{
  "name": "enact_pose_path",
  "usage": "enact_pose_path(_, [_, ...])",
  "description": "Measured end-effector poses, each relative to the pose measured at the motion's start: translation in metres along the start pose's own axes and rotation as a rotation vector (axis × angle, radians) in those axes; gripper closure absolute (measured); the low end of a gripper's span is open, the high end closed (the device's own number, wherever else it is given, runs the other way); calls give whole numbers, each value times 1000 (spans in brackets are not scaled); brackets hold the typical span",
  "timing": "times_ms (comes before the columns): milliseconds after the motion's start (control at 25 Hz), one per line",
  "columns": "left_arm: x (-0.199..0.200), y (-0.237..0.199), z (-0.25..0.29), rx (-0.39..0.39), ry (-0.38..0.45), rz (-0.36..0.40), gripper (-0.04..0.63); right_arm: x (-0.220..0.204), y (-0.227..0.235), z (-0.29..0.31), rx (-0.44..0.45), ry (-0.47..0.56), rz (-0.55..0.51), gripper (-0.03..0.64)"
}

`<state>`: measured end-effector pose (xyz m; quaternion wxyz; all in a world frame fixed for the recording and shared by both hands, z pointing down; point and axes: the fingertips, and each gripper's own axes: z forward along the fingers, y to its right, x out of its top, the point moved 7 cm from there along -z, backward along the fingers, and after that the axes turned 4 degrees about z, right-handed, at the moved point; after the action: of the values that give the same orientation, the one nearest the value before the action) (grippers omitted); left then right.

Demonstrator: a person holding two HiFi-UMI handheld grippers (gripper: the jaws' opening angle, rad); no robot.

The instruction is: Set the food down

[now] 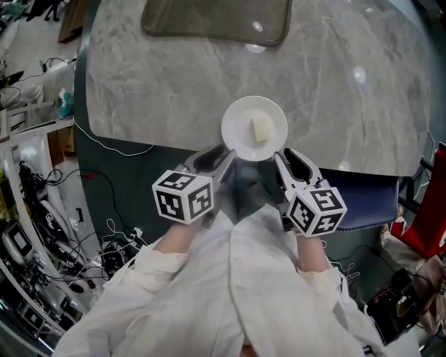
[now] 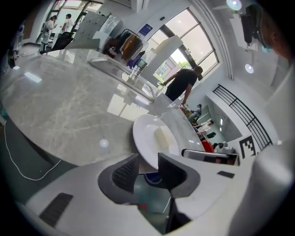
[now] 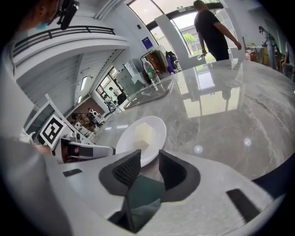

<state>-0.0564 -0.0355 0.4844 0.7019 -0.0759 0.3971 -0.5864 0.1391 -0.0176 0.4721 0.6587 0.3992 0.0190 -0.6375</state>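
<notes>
Our white sleeves (image 1: pixel 230 279), left gripper (image 1: pixel 224 159) and right gripper (image 1: pixel 283 160), jaws open astride a round white plate (image 1: pixel 240 136), pale food cube (image 1: pixel 261 128) on it, grey marble bench (image 1: pixel 139 84).

Plate (image 1: pixel 235 120): one was counted.
Food piece (image 1: pixel 261 129): one was counted.
Grippers: two were counted, left gripper (image 1: pixel 225 156) and right gripper (image 1: pixel 280 157).
Marker cubes: two were counted, left cube (image 1: pixel 182 196) and right cube (image 1: pixel 317 207).
Table (image 1: pixel 167 84): one was counted.
Tray (image 1: pixel 216 17): one was counted.
</notes>
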Motion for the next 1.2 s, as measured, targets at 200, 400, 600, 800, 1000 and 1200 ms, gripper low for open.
enact_pose_path(200, [0,-1,2,3,-7,-3,472,-1,2,3,-14,-17,5,534])
enact_pose_path(400, [0,-4,4,7,6,-21,472,0,6,10,-21,-19,18,534])
enact_pose_path(600, [0,-4,6,39,28,-20,472,0,6,14,-44,-22,6,534])
enact_pose_path(800, [1,-2,8,35,57,-28,472,-2,5,16,-61,-22,7,535])
enact_pose_path(1000, [3,-3,11,50,74,-26,473,-3,7,17,-52,1,35,535])
enact_pose_path(1200, [3,-1,14,60,107,-14,495,-3,11,14,-51,23,51,537])
